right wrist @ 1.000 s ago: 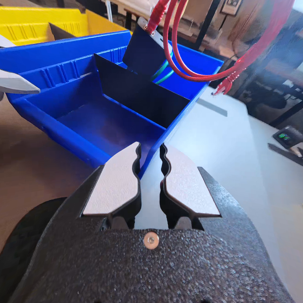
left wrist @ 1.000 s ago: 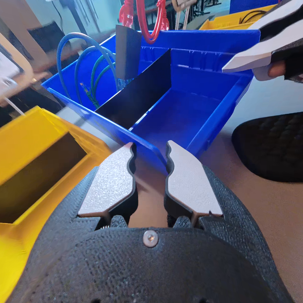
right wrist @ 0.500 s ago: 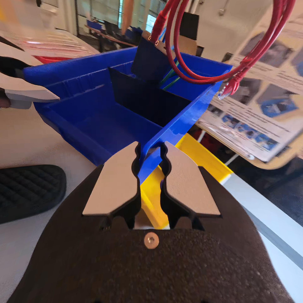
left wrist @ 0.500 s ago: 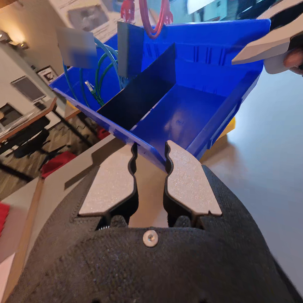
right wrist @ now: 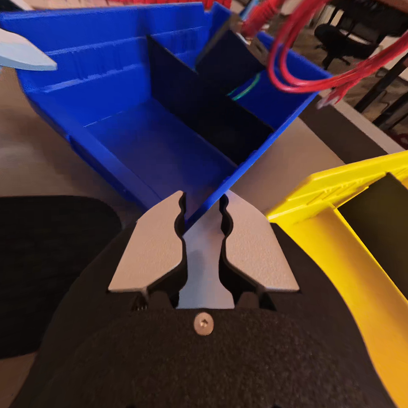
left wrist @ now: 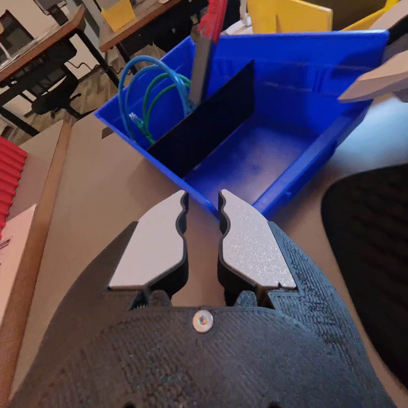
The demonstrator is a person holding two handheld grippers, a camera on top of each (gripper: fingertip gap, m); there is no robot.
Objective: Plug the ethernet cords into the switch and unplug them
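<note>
A blue bin (left wrist: 298,35) with a black divider (left wrist: 205,132) sits between both grippers. A dark switch (left wrist: 202,72) stands upright in its far compartment with red cords (left wrist: 209,22) hanging from its top. Blue cords (left wrist: 132,72) and green cords (left wrist: 154,88) loop beside it. My left gripper (left wrist: 203,195) is shut on the bin's near corner. My right gripper (right wrist: 202,194) is shut on the bin's side rim (right wrist: 254,154). The right wrist view shows the switch (right wrist: 225,55) and the red cords (right wrist: 298,84). The bin's near compartment is empty.
A brown cardboard surface (left wrist: 99,176) lies under the bin. A black mat (left wrist: 371,242) lies to its right. A yellow bin (right wrist: 331,220) is close on the right in the right wrist view. Desks and chairs stand beyond the surface's edge. The left gripper's tips are roughly 20 cm from the right gripper's.
Both grippers have swung the blue bin round with them: the background has turned, and the bin has come down from above the yellow bin to the brown surface by the black mat.
</note>
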